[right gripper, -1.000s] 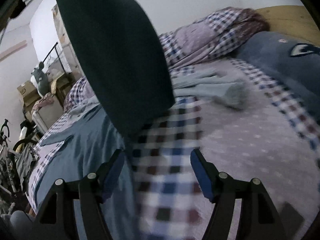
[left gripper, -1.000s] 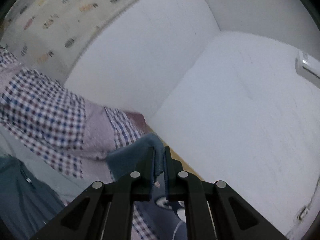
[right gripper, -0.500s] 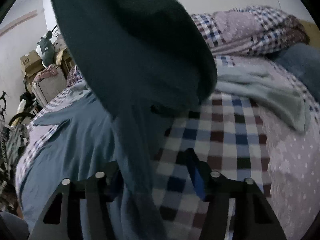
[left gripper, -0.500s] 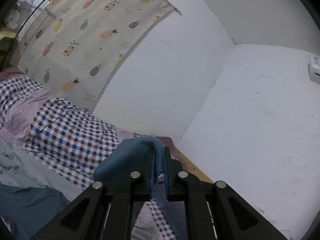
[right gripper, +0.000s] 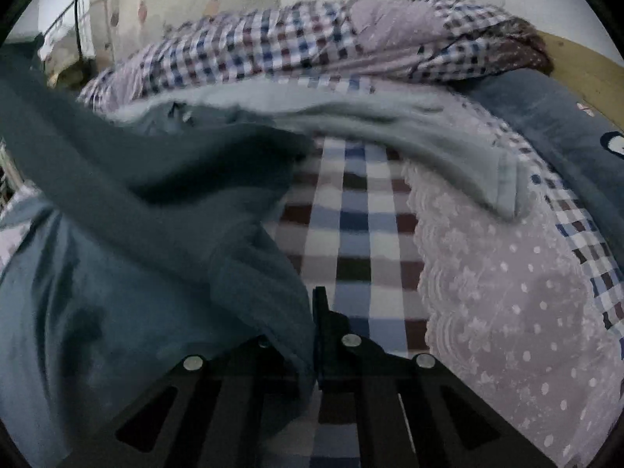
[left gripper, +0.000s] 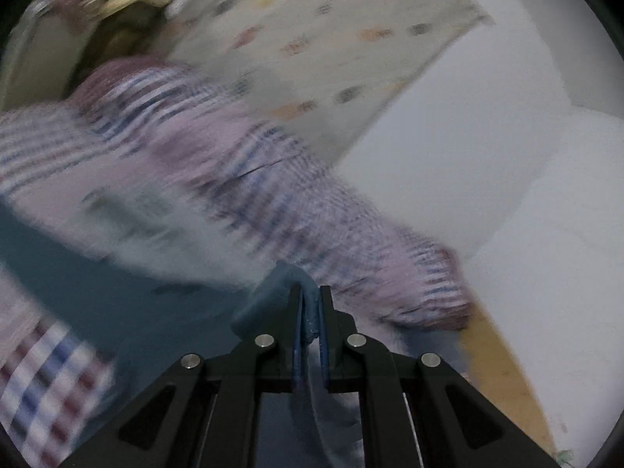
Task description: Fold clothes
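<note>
Checked bedspread (right gripper: pixel 351 234) below, teal garment (right gripper: pixel 117 273) pinched in left gripper (left gripper: pixel 311 304), right gripper (right gripper: pixel 312 312) seemingly clamping its fold

text: none legible | labels: none | brands: none | numbers: none

Teal garment (right gripper: pixel 117 273), checked pink-blue-maroon bedsheet (right gripper: pixel 351 226), pineapple-print cream curtain (left gripper: pixel 331 39)

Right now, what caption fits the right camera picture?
Right gripper shut on teal garment above the checked bedspread.
</note>
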